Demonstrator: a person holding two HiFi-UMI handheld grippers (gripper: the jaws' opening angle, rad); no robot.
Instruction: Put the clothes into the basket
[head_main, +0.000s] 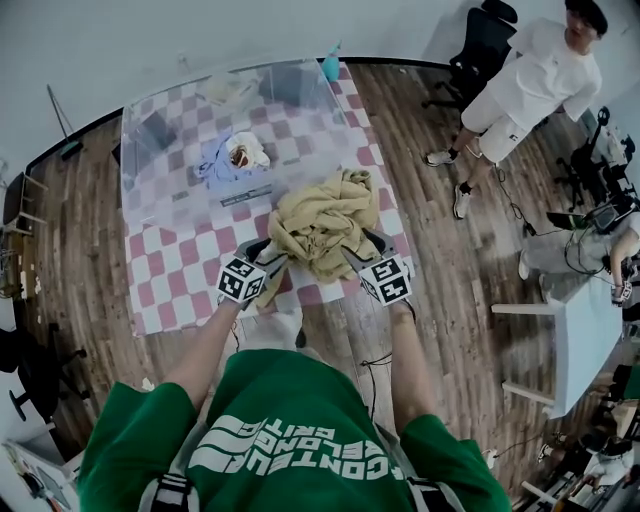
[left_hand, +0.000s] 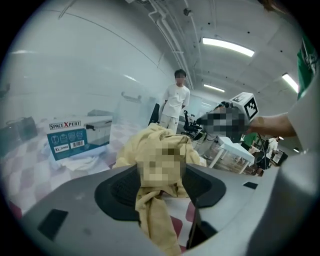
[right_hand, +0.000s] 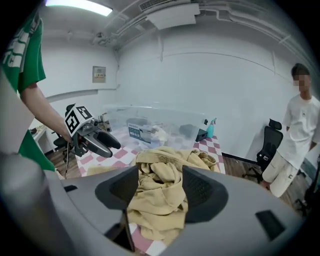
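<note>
Item: crumpled tan cloth garment (head_main: 322, 222) on pink-checked table (head_main: 170, 275), outside clear plastic basket (head_main: 130, 150) | Left gripper (left_hand: 162, 186), right gripper (right_hand: 160, 187): jaws parted, garment loose between | Status: transfer into basket outstanding.

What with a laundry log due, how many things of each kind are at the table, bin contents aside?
Tan garment: 1
Bin: 1
Spray bottle: 1
Grippers: 2 (left gripper, right gripper)
Total: 5
</note>
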